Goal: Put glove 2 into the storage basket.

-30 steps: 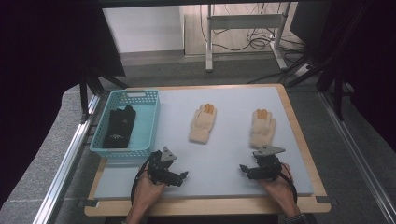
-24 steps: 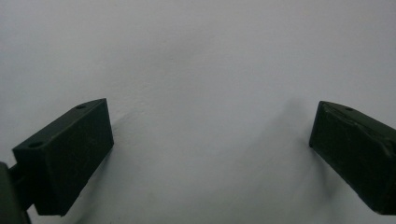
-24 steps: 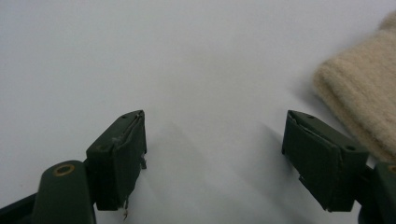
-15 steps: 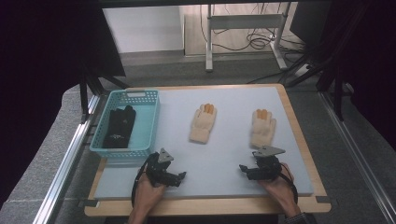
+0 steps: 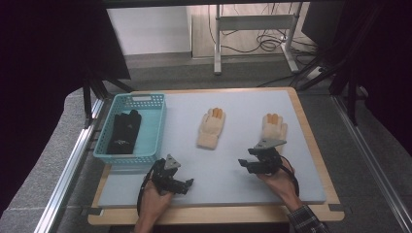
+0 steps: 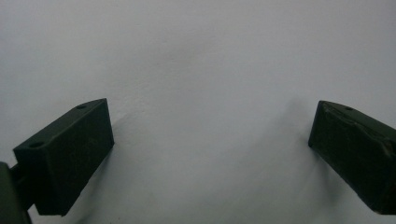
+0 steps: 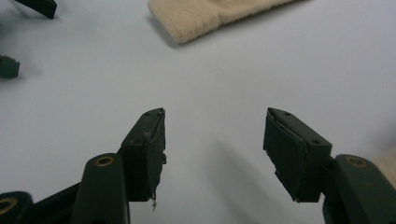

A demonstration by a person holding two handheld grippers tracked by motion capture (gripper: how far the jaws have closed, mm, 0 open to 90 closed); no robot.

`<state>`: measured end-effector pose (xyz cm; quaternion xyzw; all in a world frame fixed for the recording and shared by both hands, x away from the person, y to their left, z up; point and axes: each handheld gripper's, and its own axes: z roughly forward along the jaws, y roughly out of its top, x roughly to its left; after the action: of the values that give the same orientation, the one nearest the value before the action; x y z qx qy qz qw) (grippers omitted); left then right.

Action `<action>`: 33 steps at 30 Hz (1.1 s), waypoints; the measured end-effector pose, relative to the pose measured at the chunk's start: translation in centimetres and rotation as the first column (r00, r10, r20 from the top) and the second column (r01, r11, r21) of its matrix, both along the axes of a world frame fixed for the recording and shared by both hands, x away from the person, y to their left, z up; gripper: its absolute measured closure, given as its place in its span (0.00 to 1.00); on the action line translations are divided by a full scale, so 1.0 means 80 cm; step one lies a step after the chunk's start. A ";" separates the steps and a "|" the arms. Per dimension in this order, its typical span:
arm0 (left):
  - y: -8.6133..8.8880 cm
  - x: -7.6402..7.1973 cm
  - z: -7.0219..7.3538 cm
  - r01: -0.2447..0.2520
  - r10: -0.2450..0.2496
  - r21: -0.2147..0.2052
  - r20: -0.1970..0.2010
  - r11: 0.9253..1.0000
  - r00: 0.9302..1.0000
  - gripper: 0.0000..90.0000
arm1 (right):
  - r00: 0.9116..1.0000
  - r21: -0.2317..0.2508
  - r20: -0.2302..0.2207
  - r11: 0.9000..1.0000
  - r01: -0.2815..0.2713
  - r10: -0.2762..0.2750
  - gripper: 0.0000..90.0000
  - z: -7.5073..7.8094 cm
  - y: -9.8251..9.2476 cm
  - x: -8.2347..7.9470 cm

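Right claw (image 5: 245, 164) is hovering near the right cream glove (image 5: 274, 127); left claw (image 5: 188, 183) is resting on the grey surface (image 5: 233, 145). Left gripper view: jaws gaping wide, empty. Right gripper view: jaws partly apart, just been closing, gripping nothing, the other cream glove (image 7: 210, 14) lying ahead.

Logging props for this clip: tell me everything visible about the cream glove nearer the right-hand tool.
The cream glove looks like soft knitted or fleecy fabric, with orange fingertips and a plain cuff. It lies flat on the grey table mat, fingers pointing away from the person, near the mat's right edge and to the right of a matching glove. The right tool sits just in front of its cuff, jaws apart with nothing between them; whether its body overlaps the cuff cannot be told.
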<state>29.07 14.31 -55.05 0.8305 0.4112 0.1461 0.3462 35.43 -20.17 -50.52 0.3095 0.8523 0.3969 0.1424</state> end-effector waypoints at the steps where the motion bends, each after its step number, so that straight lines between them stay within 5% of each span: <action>1: 0.000 0.000 0.000 0.002 -0.002 0.003 -0.001 1.000 1.000 0.00 | 1.000 -0.002 0.003 1.000 -0.002 0.002 0.44 0.002 0.006 0.005; 14: 0.000 0.000 0.000 0.003 -0.003 0.004 -0.001 1.000 1.000 0.00 | 1.000 0.029 0.001 1.000 0.008 -0.008 0.38 0.009 0.057 0.071; 26: 0.000 0.000 0.000 0.003 -0.003 0.005 -0.001 1.000 1.000 0.00 | 1.000 -0.019 0.025 1.000 0.015 -0.014 0.39 0.003 0.107 0.125; 33: 0.000 0.000 0.000 0.003 -0.003 0.003 -0.001 1.000 1.000 0.00 | 0.999 -0.002 0.016 0.999 0.034 -0.034 0.33 -0.002 0.130 0.151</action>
<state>29.07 14.33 -55.05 0.8316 0.4101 0.1458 0.3451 47.48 -9.79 -50.72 0.3206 0.8462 0.3961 0.1560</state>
